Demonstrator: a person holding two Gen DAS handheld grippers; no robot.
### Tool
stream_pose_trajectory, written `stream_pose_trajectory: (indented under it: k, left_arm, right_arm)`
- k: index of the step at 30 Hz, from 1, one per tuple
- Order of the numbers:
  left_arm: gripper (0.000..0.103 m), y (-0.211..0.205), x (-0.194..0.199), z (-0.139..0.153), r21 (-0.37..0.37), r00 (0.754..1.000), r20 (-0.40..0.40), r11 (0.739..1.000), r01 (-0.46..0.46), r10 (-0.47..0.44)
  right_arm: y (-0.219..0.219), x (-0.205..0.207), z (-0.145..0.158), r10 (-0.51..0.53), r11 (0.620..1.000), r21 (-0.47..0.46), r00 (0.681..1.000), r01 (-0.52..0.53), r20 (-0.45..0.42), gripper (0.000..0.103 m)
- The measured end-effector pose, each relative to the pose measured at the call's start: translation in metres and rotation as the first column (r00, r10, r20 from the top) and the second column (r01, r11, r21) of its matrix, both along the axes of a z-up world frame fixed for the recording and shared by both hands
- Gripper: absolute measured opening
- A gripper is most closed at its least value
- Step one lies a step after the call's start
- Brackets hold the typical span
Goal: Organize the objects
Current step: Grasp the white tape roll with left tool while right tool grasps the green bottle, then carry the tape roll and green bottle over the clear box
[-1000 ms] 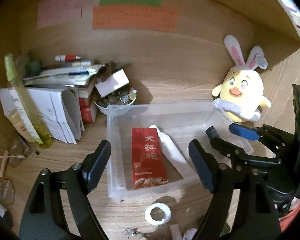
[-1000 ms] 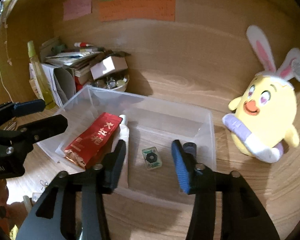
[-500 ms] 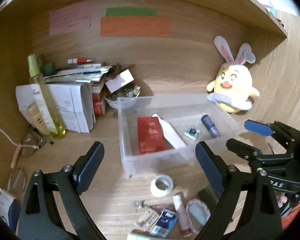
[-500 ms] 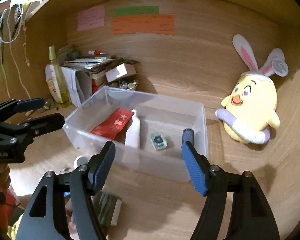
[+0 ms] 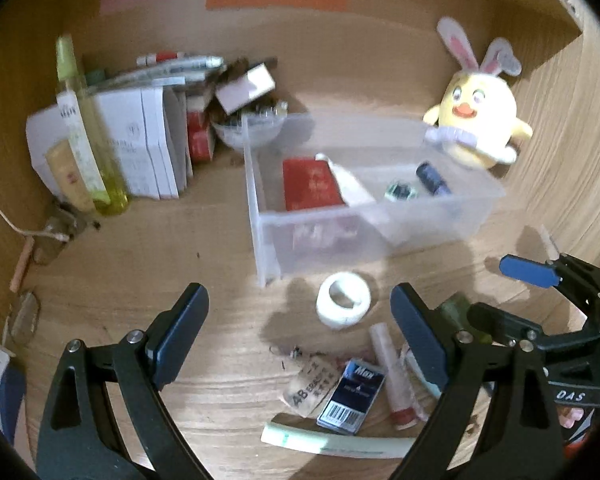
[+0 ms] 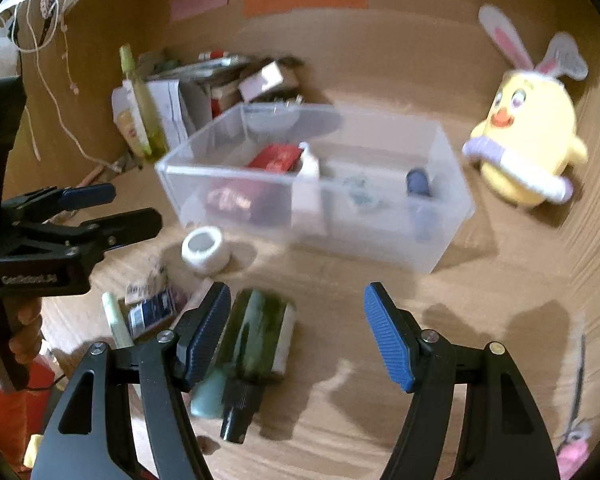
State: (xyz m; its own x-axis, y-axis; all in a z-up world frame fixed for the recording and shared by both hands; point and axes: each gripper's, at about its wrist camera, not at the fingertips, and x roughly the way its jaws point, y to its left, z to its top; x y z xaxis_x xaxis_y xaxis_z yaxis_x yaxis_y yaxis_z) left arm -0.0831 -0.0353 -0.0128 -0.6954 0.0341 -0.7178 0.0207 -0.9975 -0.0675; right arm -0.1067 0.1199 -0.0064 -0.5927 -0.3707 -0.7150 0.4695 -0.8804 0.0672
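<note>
pulling back from the clear bin (image 6: 440,208), both hand-held grippers (image 5: 300,336) (image 6: 296,336) spread wide and empty, desk clutter newly visible

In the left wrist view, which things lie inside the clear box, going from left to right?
Inside the clear box: red packet → white tube → small green item → dark blue cylinder.

Both black tools (image 5: 296,332) (image 6: 296,336) carry blue ribbed pads and silver screws.

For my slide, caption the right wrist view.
Open right gripper hovering beside a green bottle, clear bin behind, left gripper open nearby.
</note>
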Motion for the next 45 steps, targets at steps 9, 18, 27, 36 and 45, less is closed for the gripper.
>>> stream_pose_trajectory:
  k: [9,18,27,36,45]
  left_arm:
    - [0.092,0.002,-0.012,-0.025,0.012,0.997,0.074,1.000,0.027,-0.028]
    - [0.077,0.012,-0.028,-0.039,0.030,0.990,0.121,0.998,0.064,-0.067]
    - [0.052,0.016,-0.039,-0.046,0.037,0.986,0.147,0.996,0.077,-0.082]
    - [0.039,0.012,-0.032,-0.040,0.058,0.991,0.120,0.997,0.059,-0.066]
    - [0.039,0.011,-0.020,-0.011,0.052,0.997,0.045,0.997,0.062,-0.065]
  right_arm:
    - [-0.004,-0.002,-0.019,0.017,1.000,-0.010,0.997,-0.016,0.080,0.062]
    - [-0.001,-0.003,-0.027,0.032,0.999,-0.006,0.993,-0.032,0.118,0.047]
    - [0.014,-0.007,-0.029,-0.003,0.999,-0.031,0.992,0.007,0.123,0.038]
    - [0.025,-0.007,-0.011,-0.033,0.998,-0.046,0.998,0.035,0.059,0.038]
    - [0.032,-0.007,0.020,-0.052,0.996,-0.073,0.998,0.049,-0.034,0.038]
